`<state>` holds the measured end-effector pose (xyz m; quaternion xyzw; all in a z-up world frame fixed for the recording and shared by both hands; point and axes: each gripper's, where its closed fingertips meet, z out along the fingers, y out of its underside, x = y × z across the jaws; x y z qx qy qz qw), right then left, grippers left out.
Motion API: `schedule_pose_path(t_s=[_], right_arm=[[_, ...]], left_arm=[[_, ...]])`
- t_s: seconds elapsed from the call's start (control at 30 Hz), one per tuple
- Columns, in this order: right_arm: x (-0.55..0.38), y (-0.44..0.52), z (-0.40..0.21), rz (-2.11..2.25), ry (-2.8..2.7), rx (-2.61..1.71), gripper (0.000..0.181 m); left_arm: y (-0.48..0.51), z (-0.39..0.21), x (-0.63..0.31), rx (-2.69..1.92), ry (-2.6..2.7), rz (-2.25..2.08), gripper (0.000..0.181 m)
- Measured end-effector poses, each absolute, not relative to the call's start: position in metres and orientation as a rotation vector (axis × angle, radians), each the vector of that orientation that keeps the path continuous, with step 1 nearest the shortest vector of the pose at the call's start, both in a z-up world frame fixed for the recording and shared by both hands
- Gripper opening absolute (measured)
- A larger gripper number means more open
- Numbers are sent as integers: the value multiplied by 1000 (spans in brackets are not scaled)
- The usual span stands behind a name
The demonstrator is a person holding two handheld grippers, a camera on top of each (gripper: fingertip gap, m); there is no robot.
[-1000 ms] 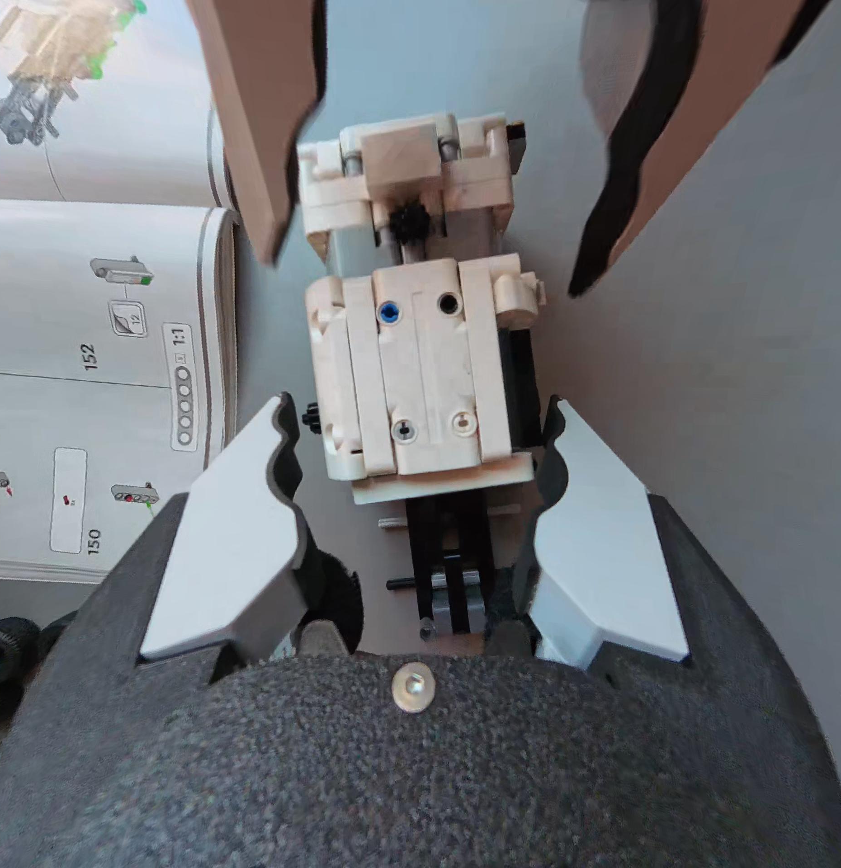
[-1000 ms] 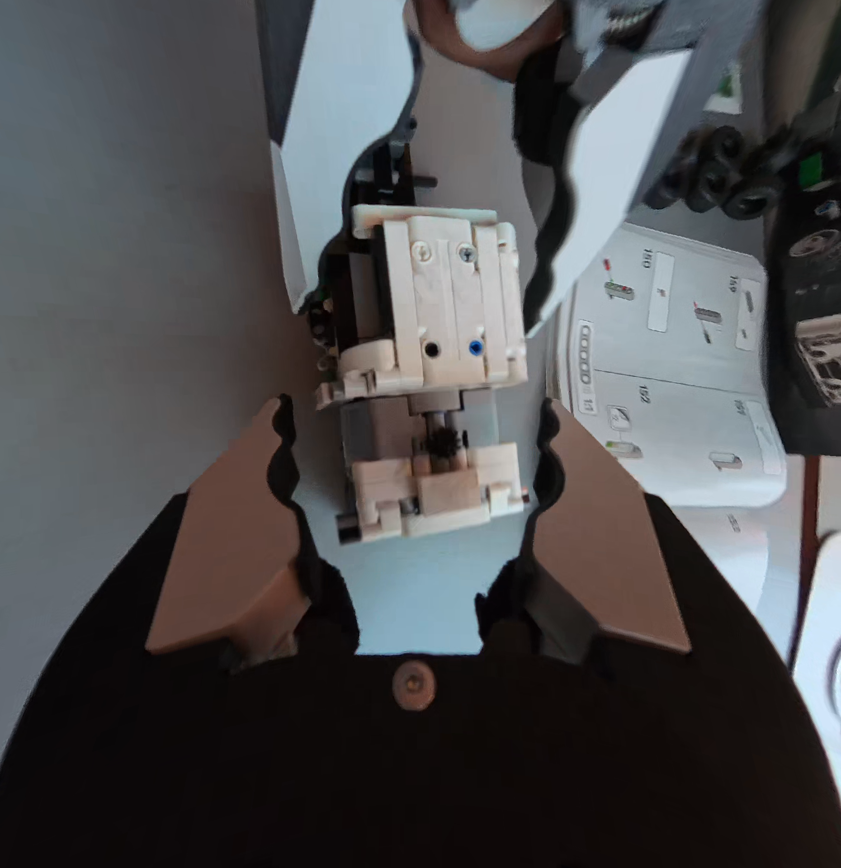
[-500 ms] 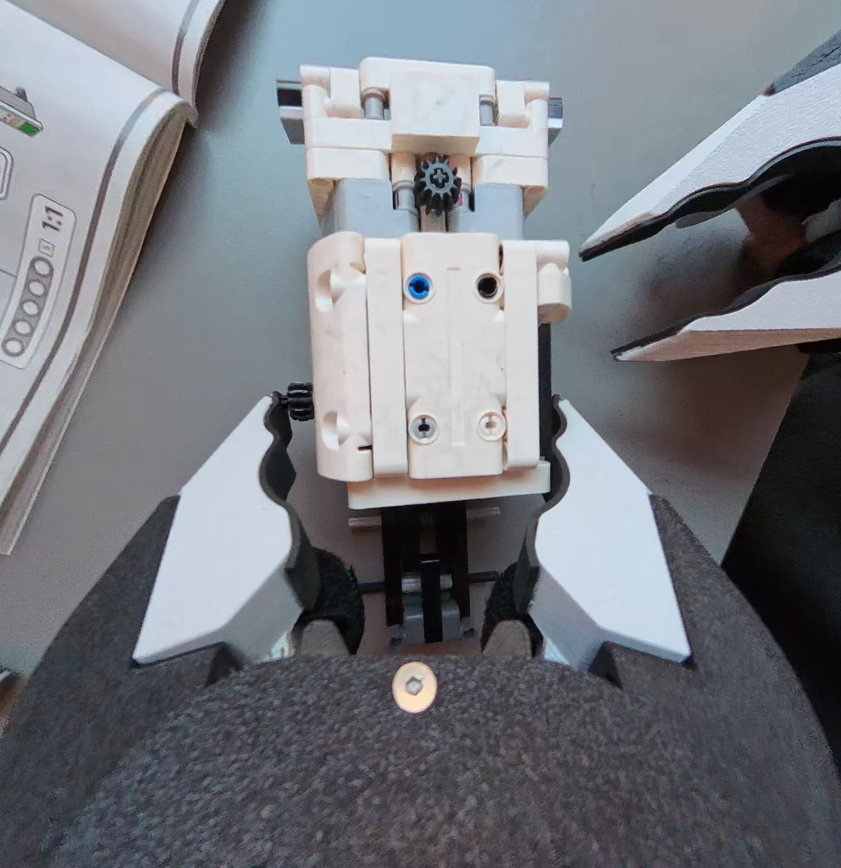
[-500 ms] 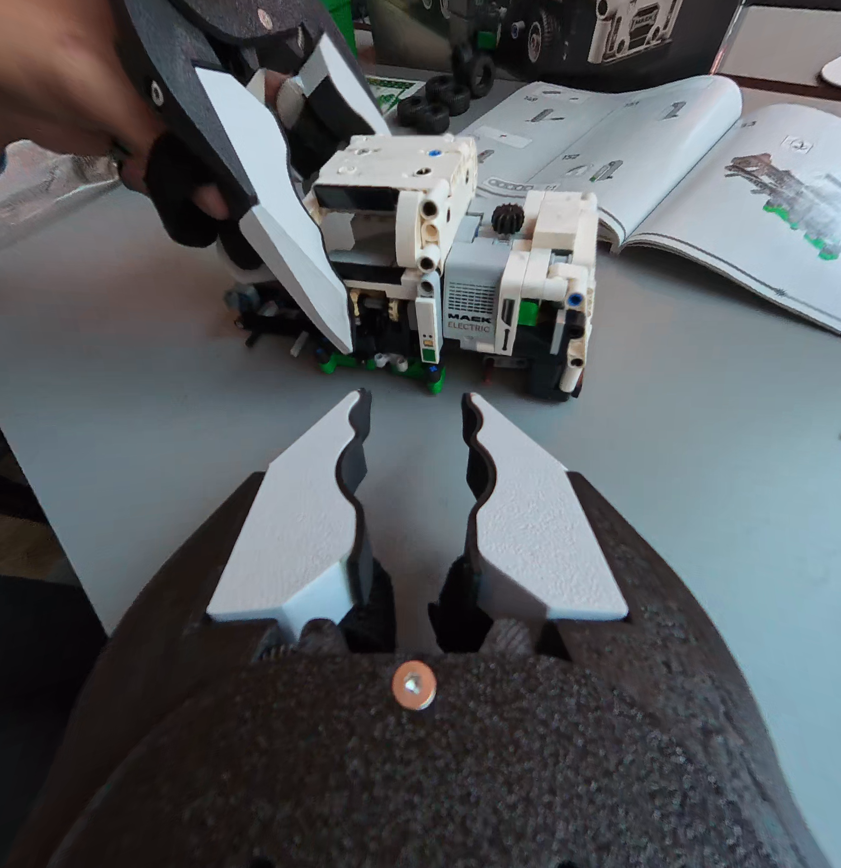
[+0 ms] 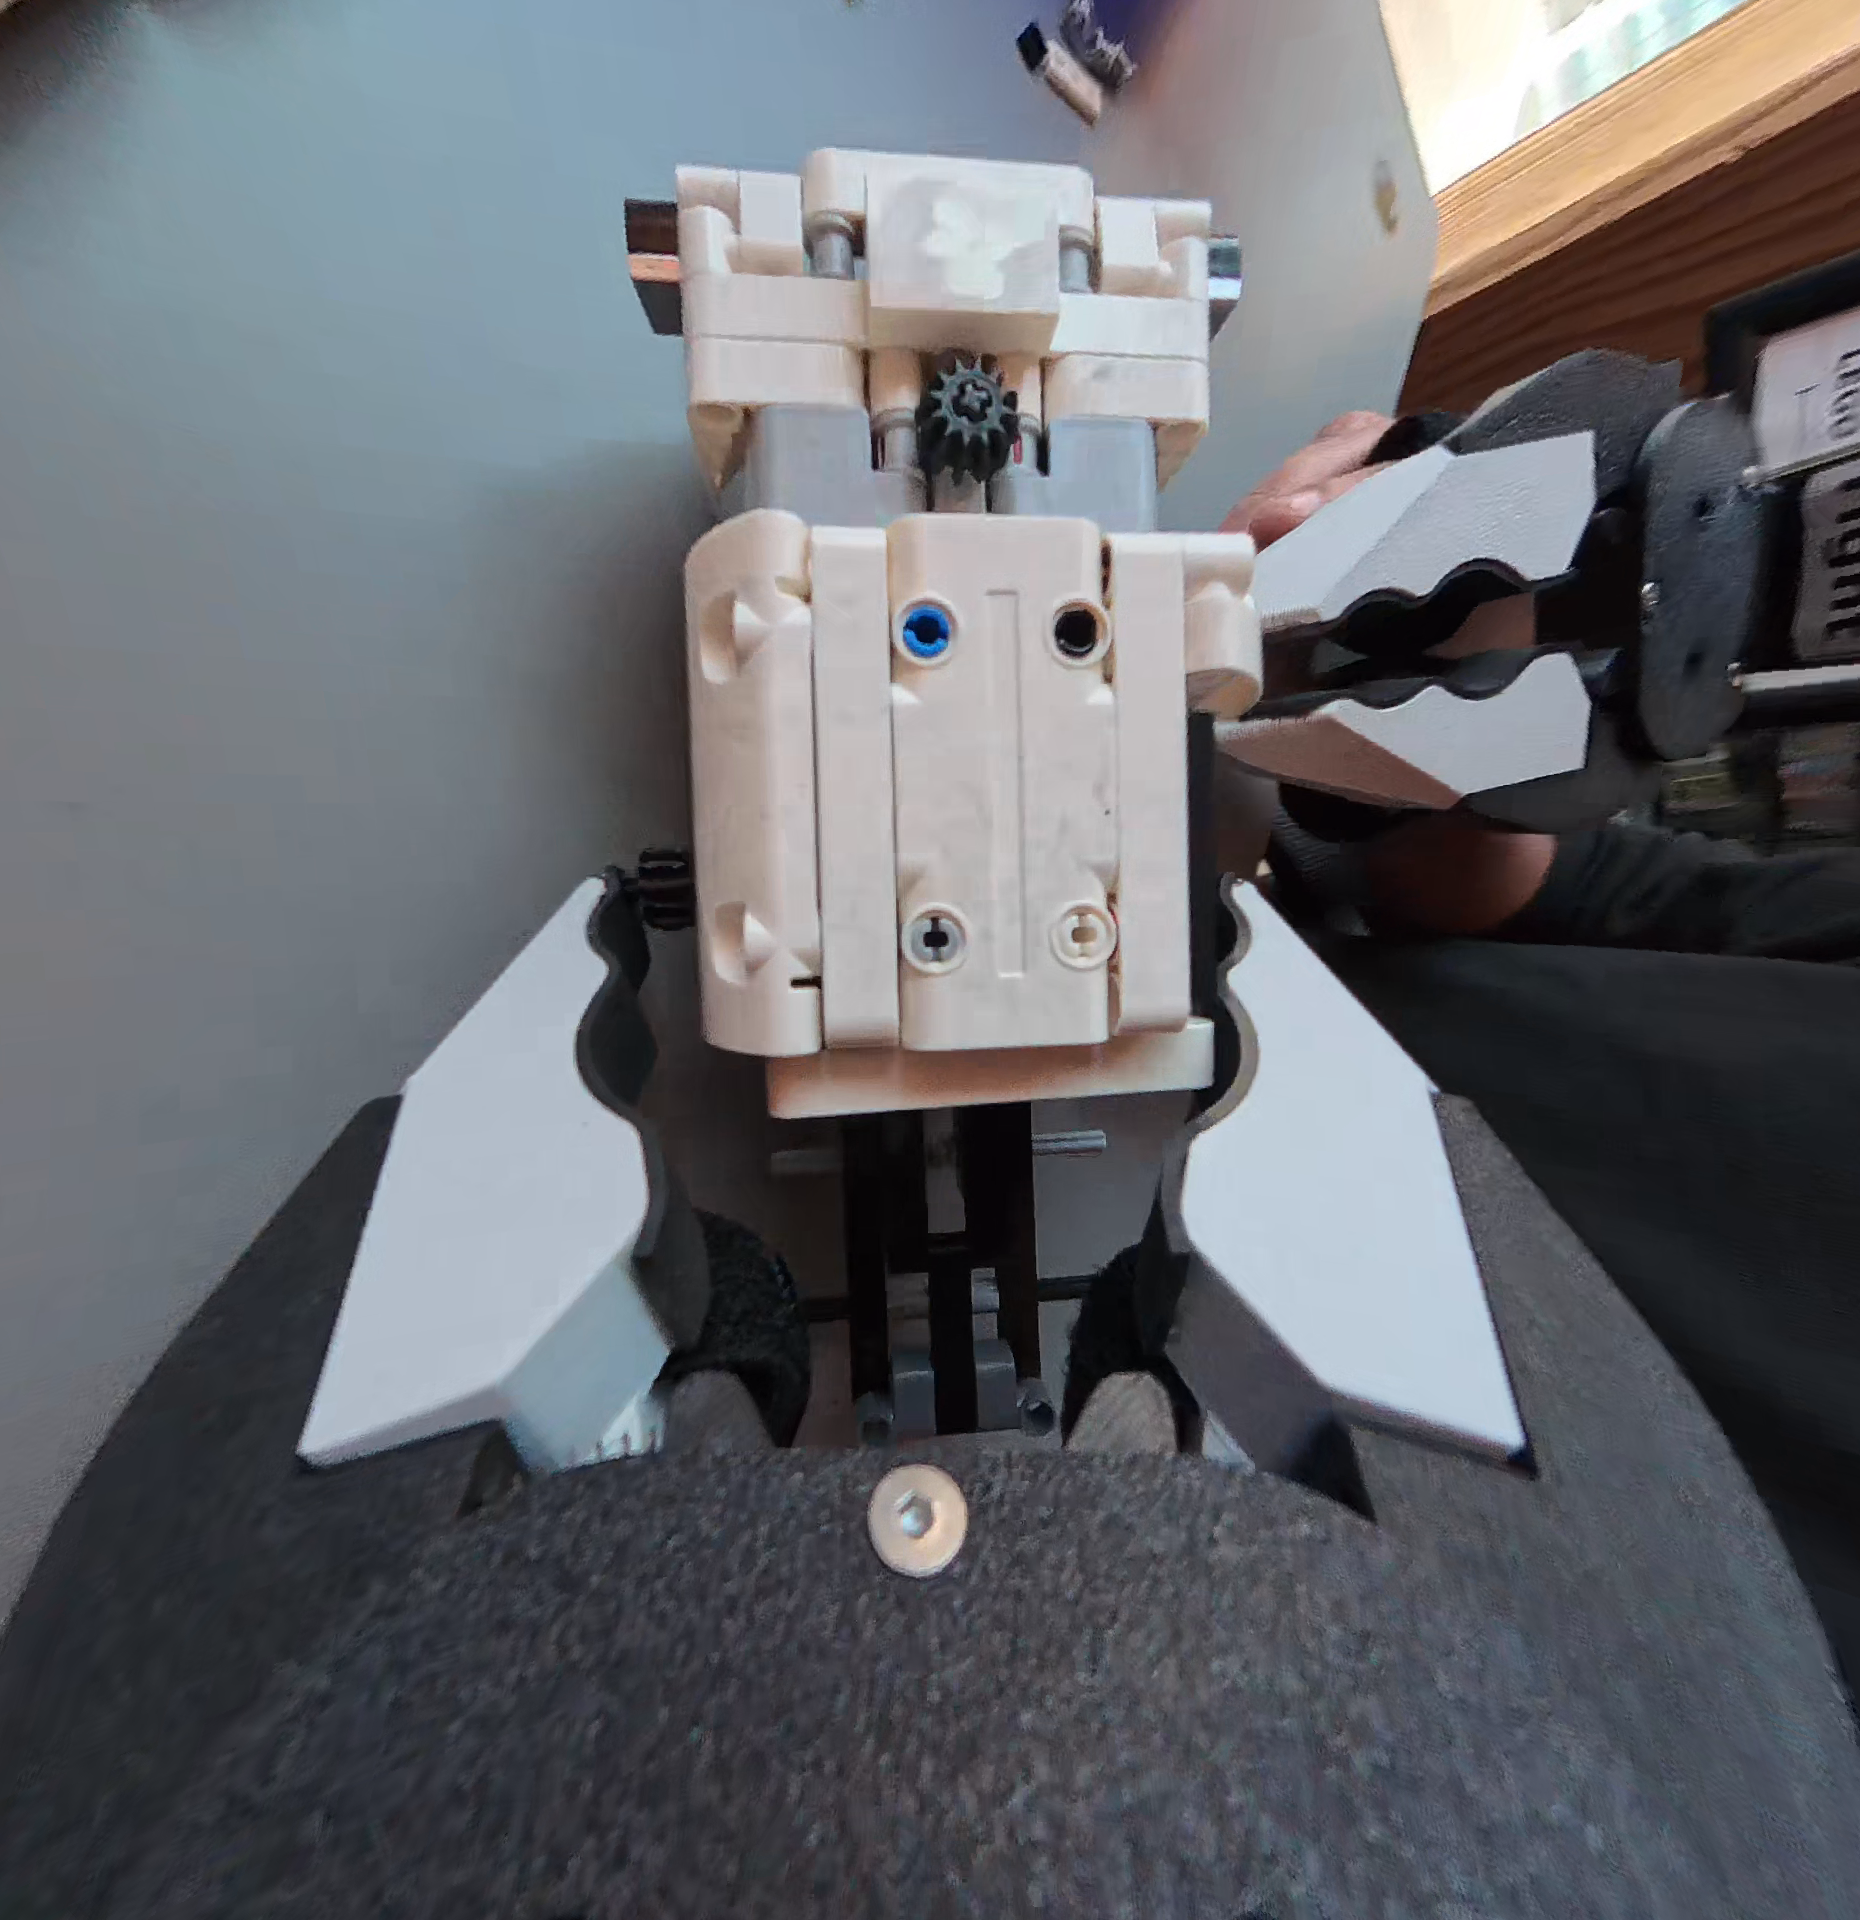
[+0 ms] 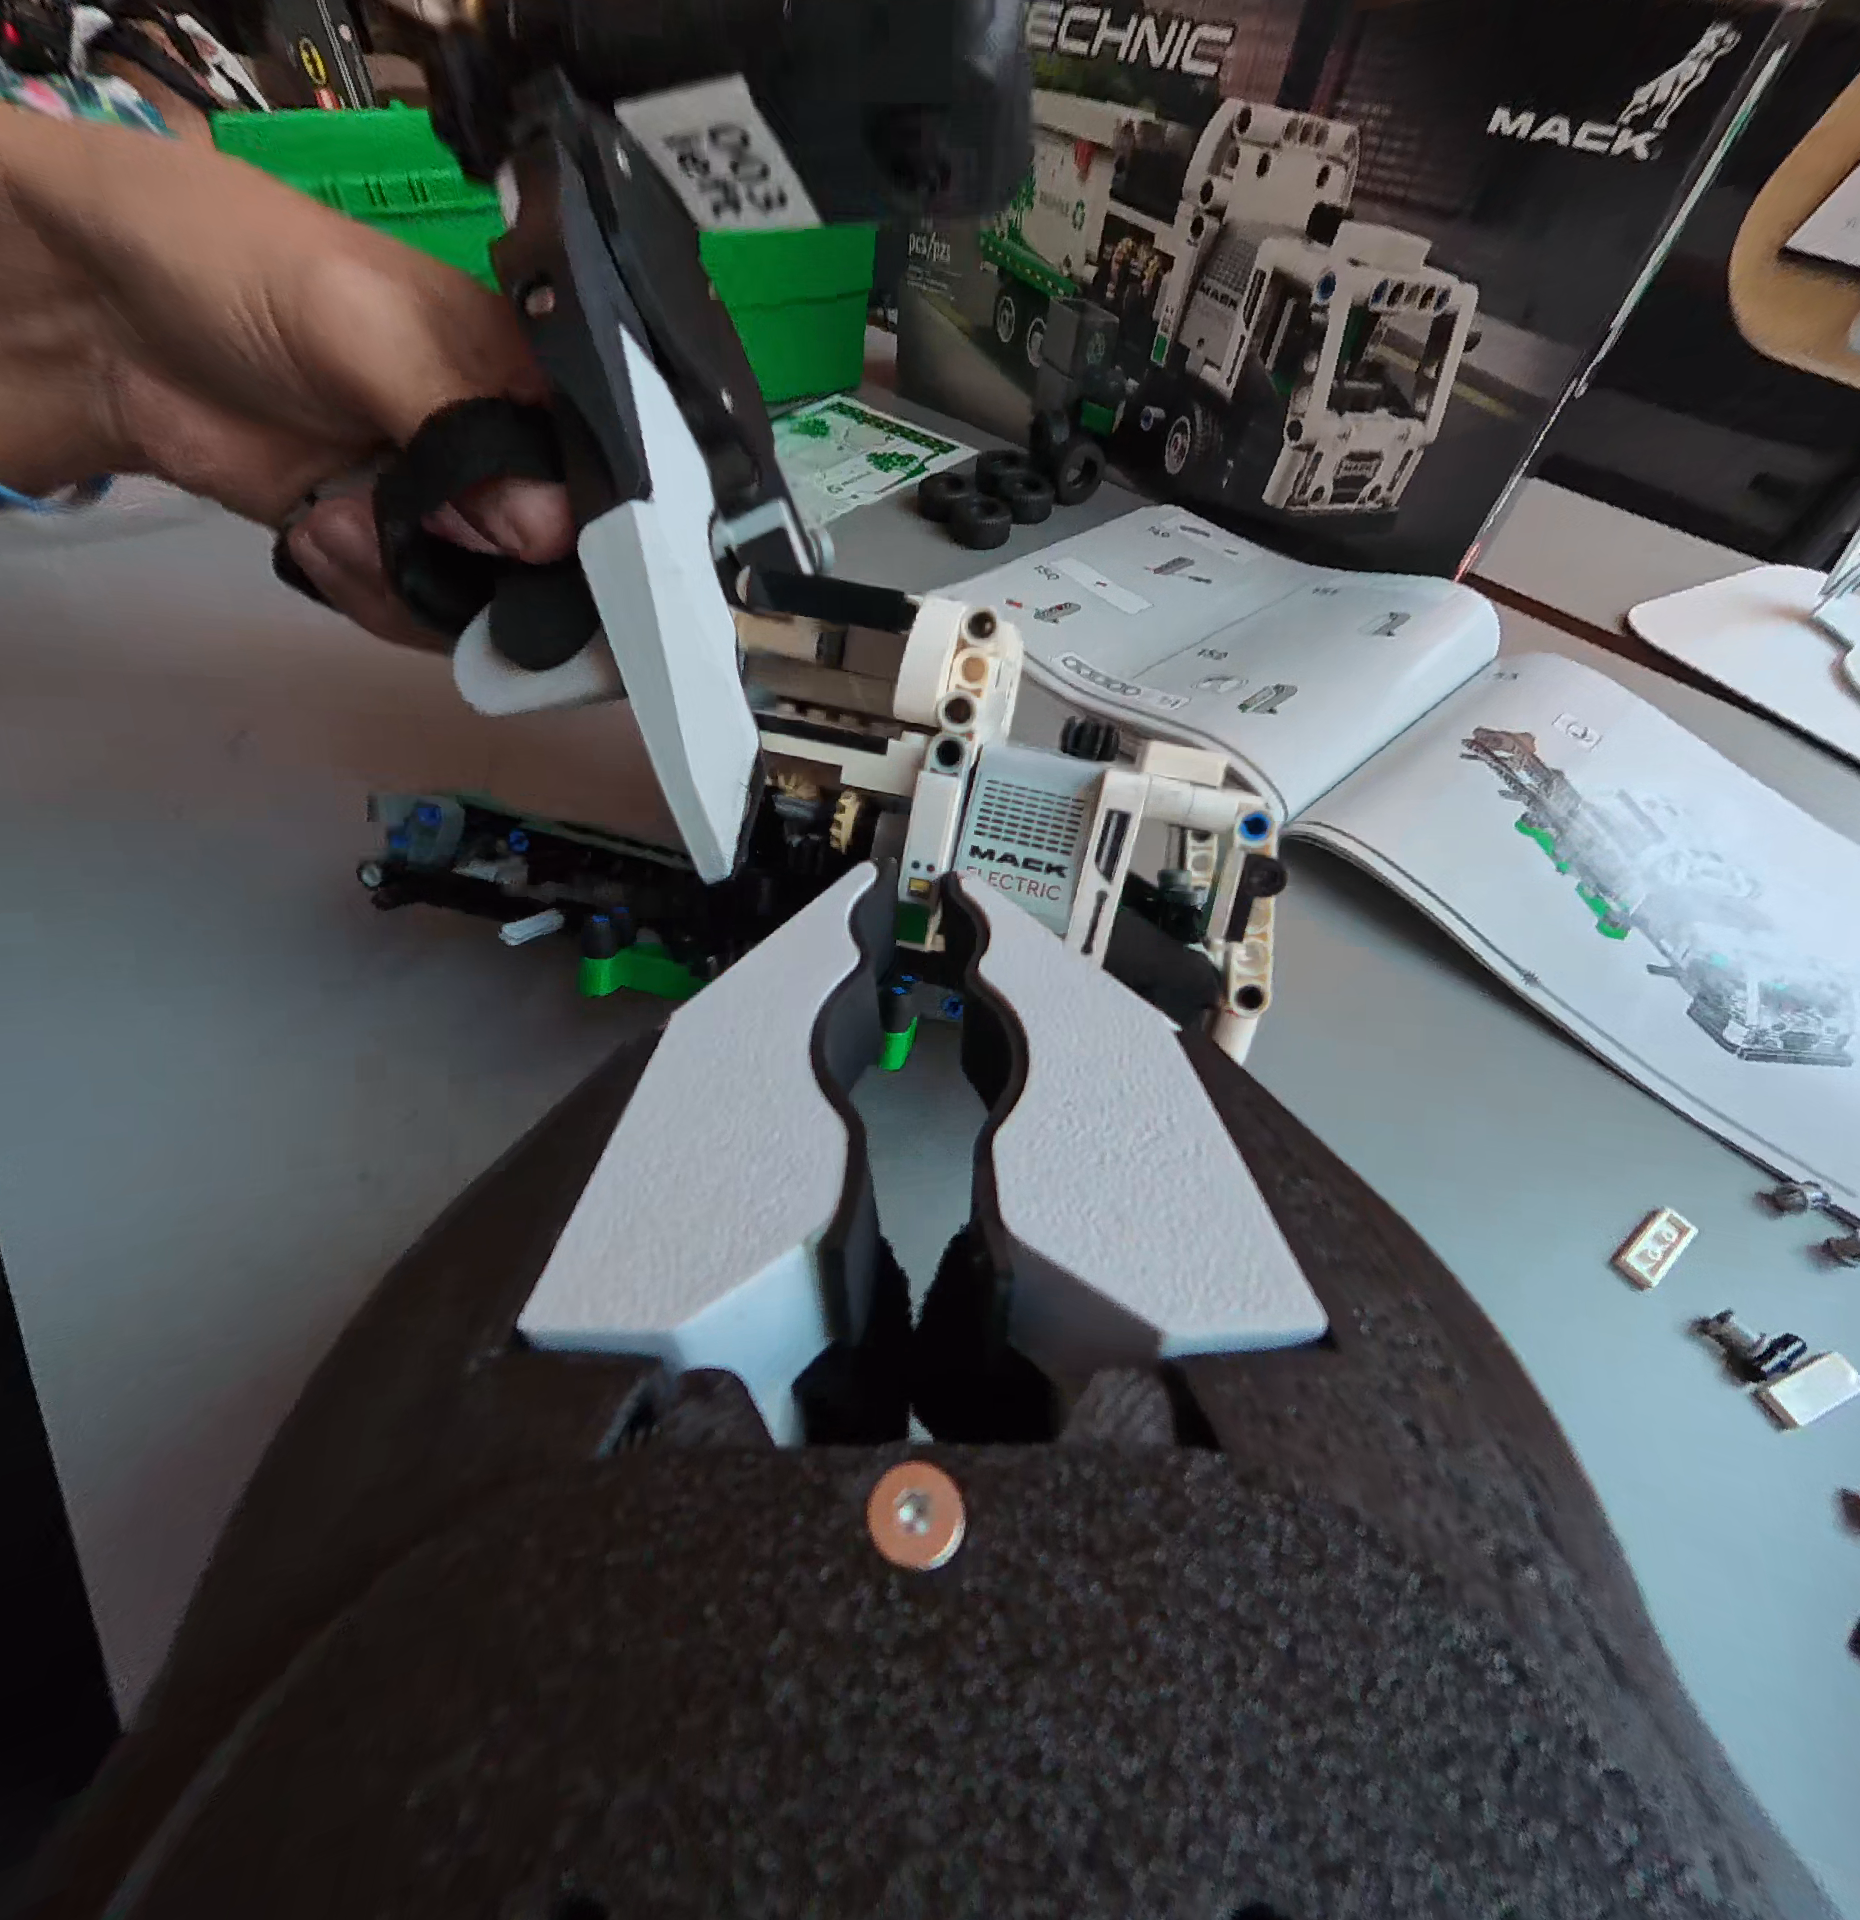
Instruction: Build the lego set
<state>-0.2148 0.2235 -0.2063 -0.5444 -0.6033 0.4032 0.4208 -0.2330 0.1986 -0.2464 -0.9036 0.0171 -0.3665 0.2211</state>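
Green bin point(image 6: 791, 291) — contents hidden

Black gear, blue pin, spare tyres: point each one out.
black gear point(image 5: 965, 416), left wrist view, its toothed face.
blue pin point(image 5: 924, 631), left wrist view, its round end.
spare tyres point(image 6: 1009, 485), right wrist view, middle of the pile.

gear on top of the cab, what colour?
Black. The gear shows best in the left wrist view, set between white beams.
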Motion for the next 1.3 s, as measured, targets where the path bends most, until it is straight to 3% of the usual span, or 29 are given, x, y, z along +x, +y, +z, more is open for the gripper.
schedule_pose_path(t_s=[0.2, 0.4, 0.57, 0.67, 0.73, 0.93, 1.13, 1.3], right_arm=[[-208, 231, -185, 1433, -1268, -1594, 23], [-178, 209, -208, 1988, -870, -2089, 70], [-173, 221, -221, 1834, -973, -2112, 85], [-159, 266, -200, 1453, -1207, -1890, 85], [-172, 266, -187, 1478, -1421, -1762, 104], [-211, 234, -222, 1556, -1906, -1778, 129], [-227, 233, -238, 1600, -1901, -1813, 118], [-229, 231, -241, 1711, -1913, -1818, 119]], left_arm=[[200, -239, -228, -2335, -150, -1329, 105], [198, -238, -225, -2284, -194, -1406, 105], [195, -238, -225, -2302, -135, -1435, 105], [193, -237, -226, -2296, -90, -1475, 105], [191, -237, -226, -2313, -29, -1482, 105], [195, -238, -224, -2358, 51, -1413, 104], [196, -238, -225, -2342, 27, -1442, 104], [196, -239, -226, -2353, 40, -1454, 104]])
